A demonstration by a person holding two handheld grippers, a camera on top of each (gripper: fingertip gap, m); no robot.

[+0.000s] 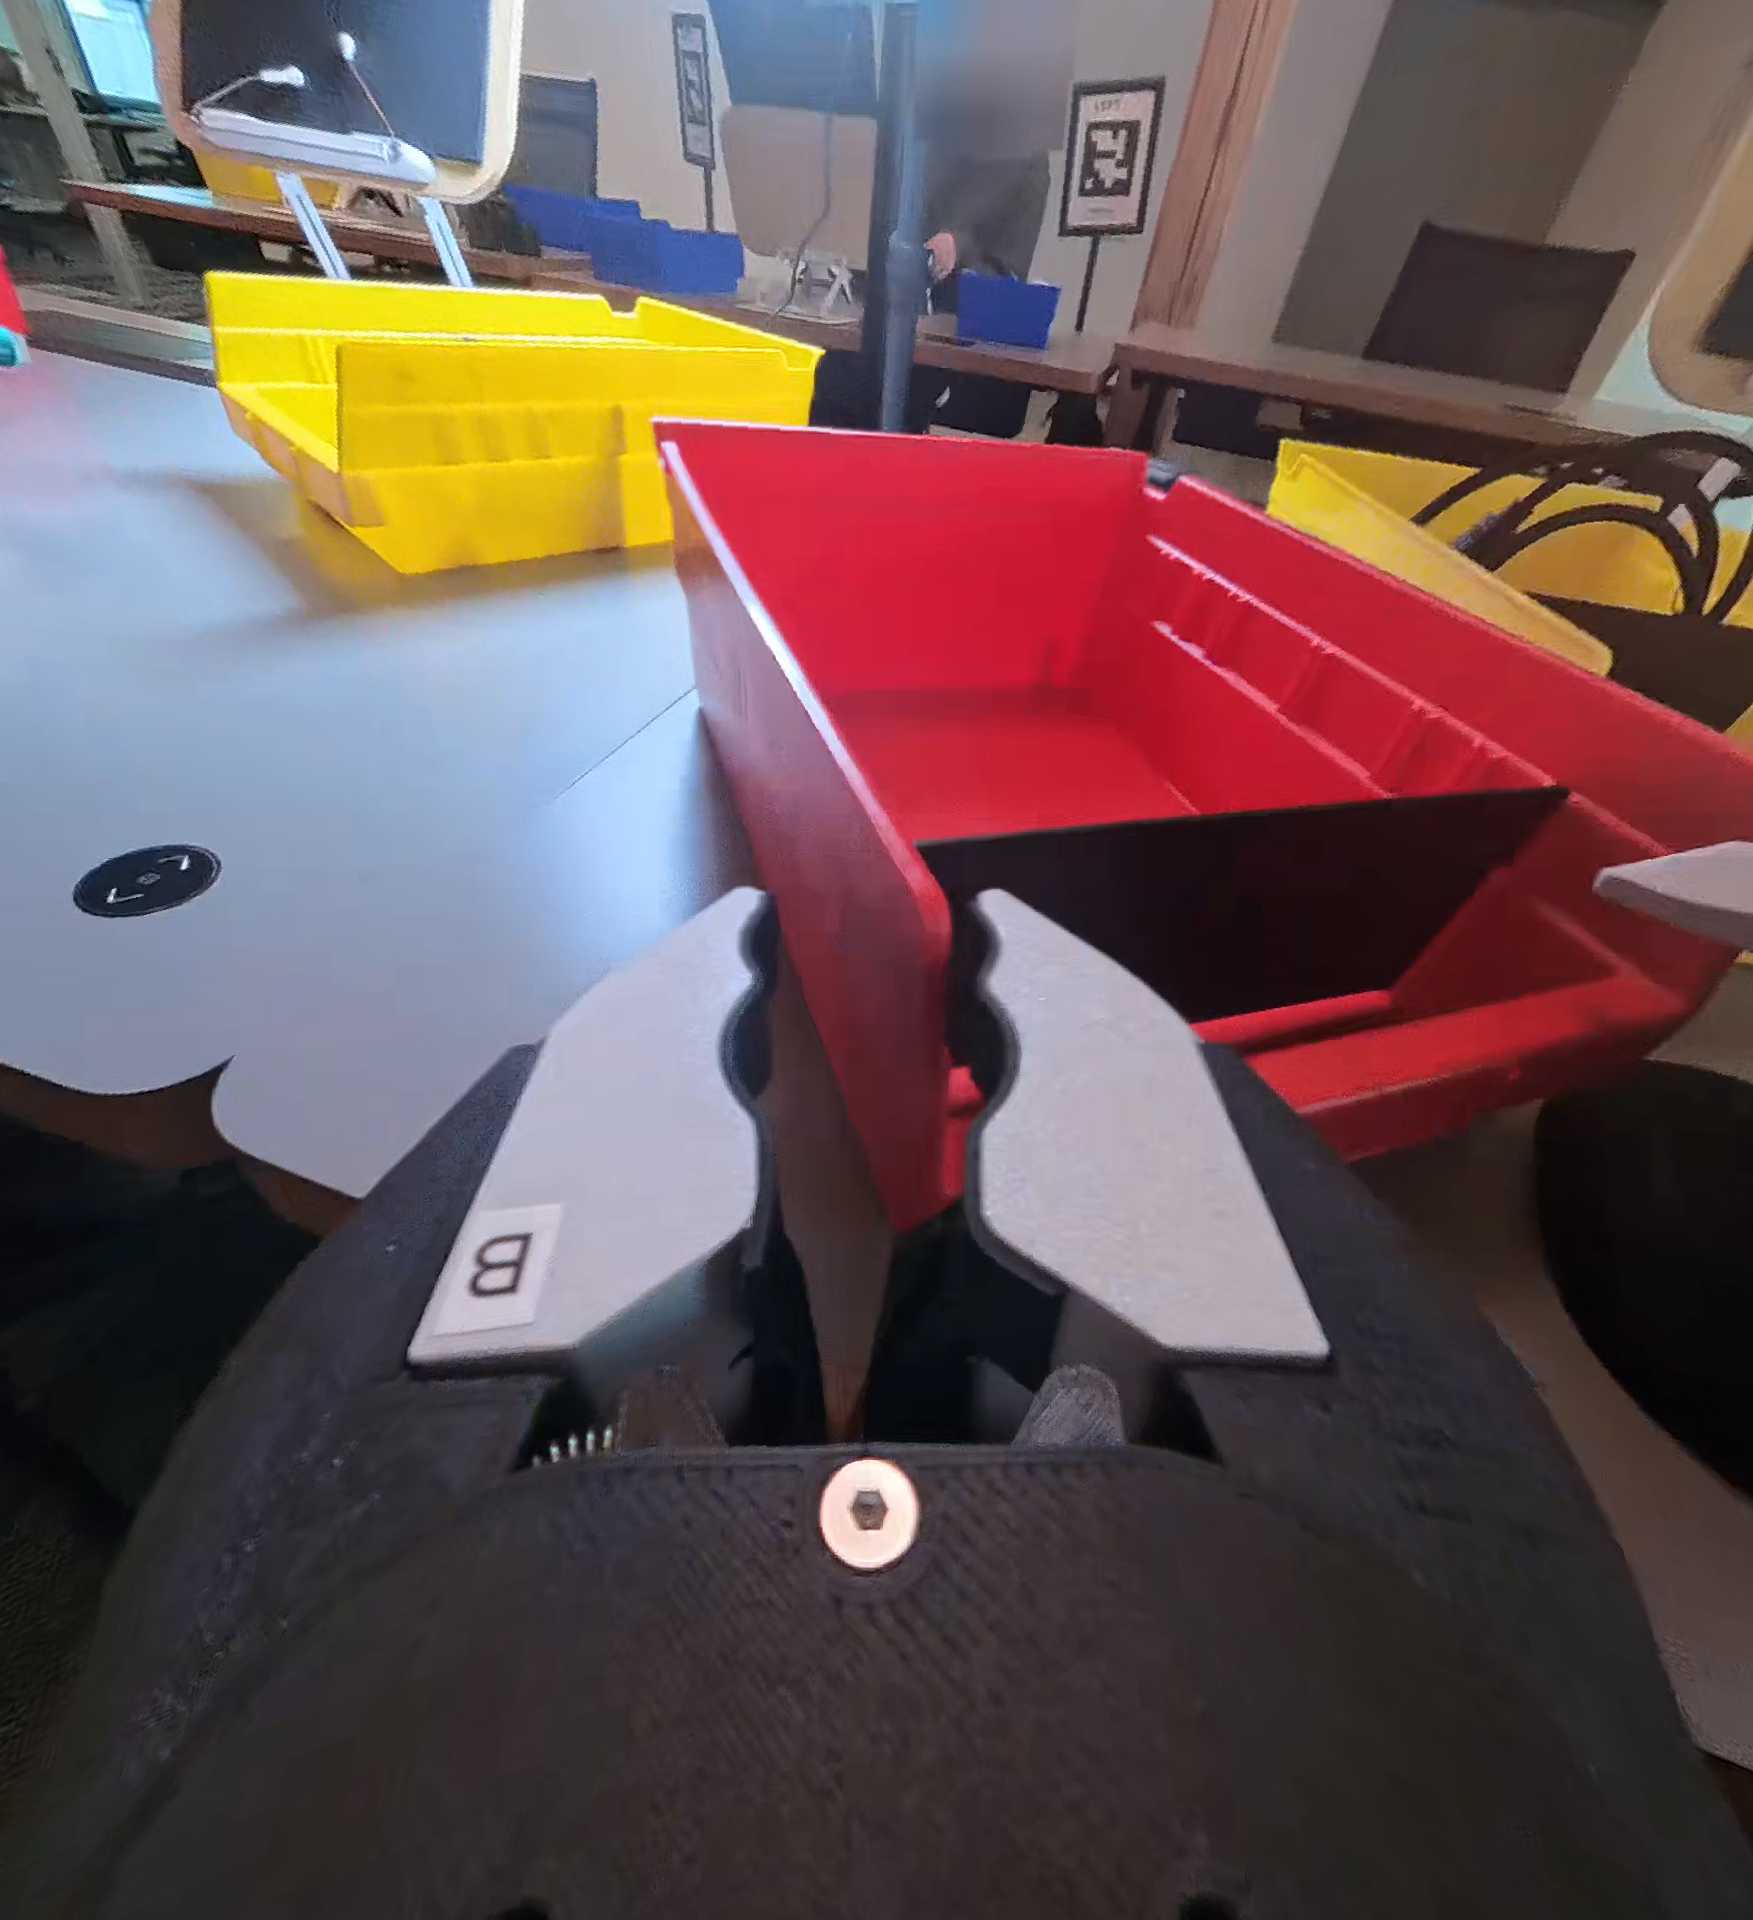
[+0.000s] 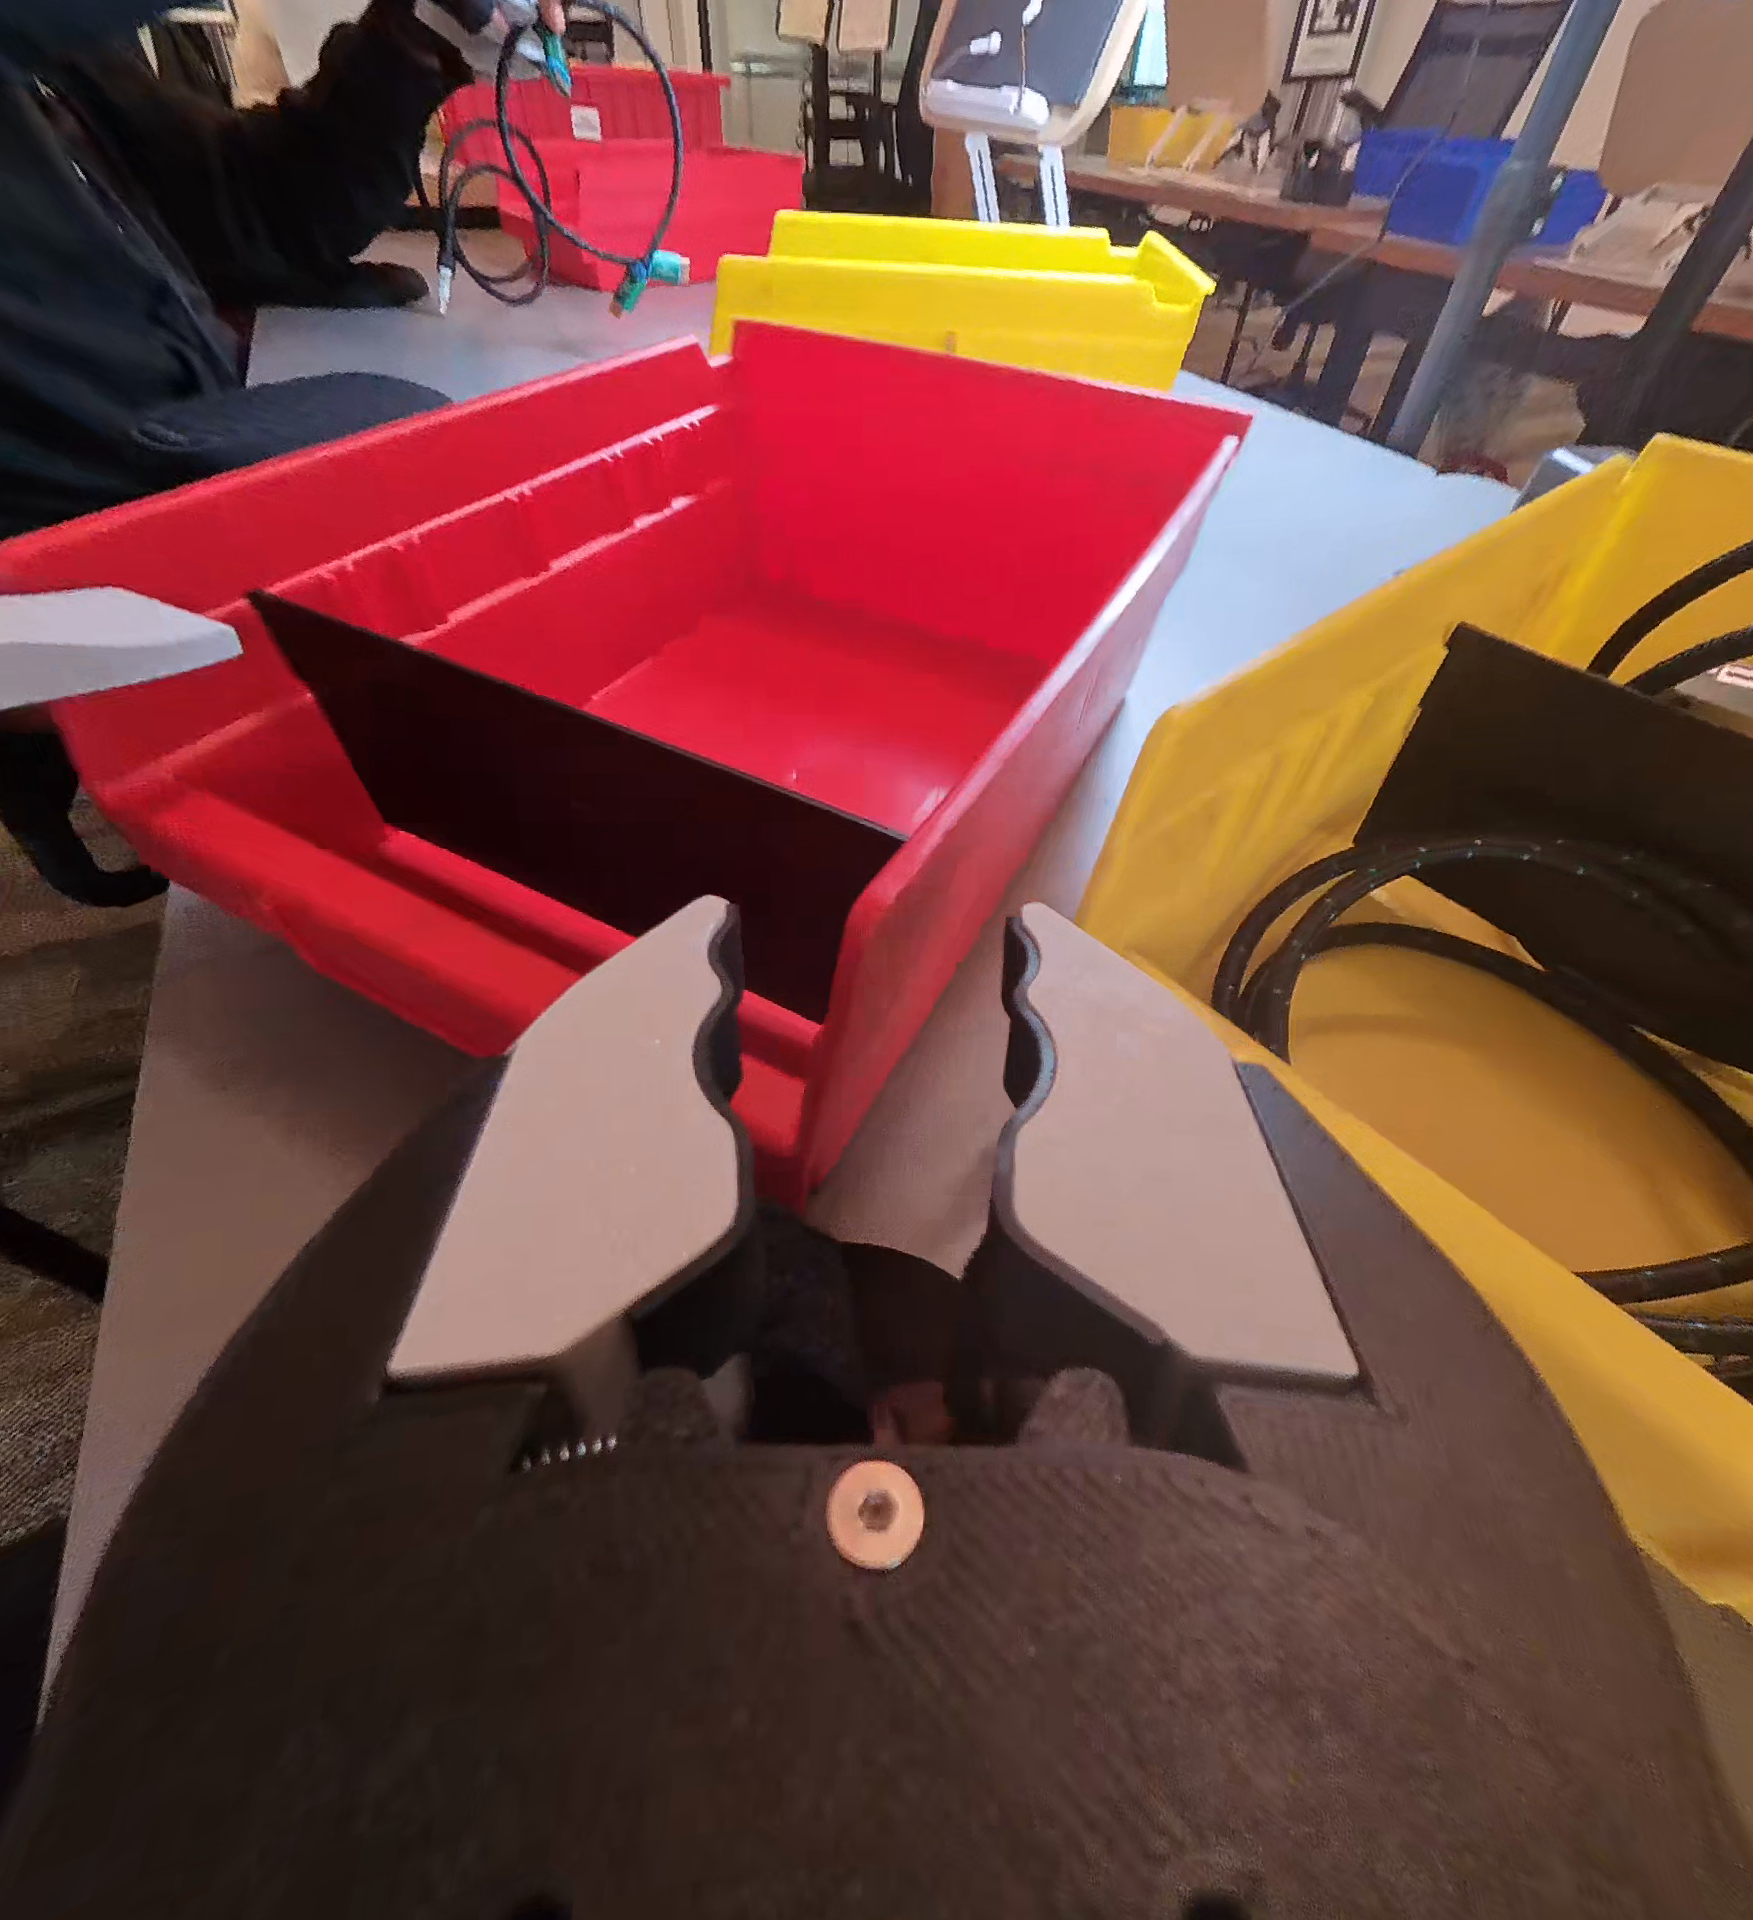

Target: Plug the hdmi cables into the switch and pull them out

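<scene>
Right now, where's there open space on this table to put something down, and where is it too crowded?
Free: the grey tabletop left of the red bin, bordered behind by the yellow bins. The red bin's back compartment behind its black divider is bare too. Crowded: the narrow strip between the red bin and the cable-filled yellow bin.

Place: a lab or workshop room.
Signs: long worktables (image 1: 1319,364), coloured parts bins (image 1: 498,416), a printed marker sign on a stand (image 1: 1111,156).

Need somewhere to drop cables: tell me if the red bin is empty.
Empty as far as visible. The red bin shows bare floor behind its black divider; the front section is partly hidden.
</scene>
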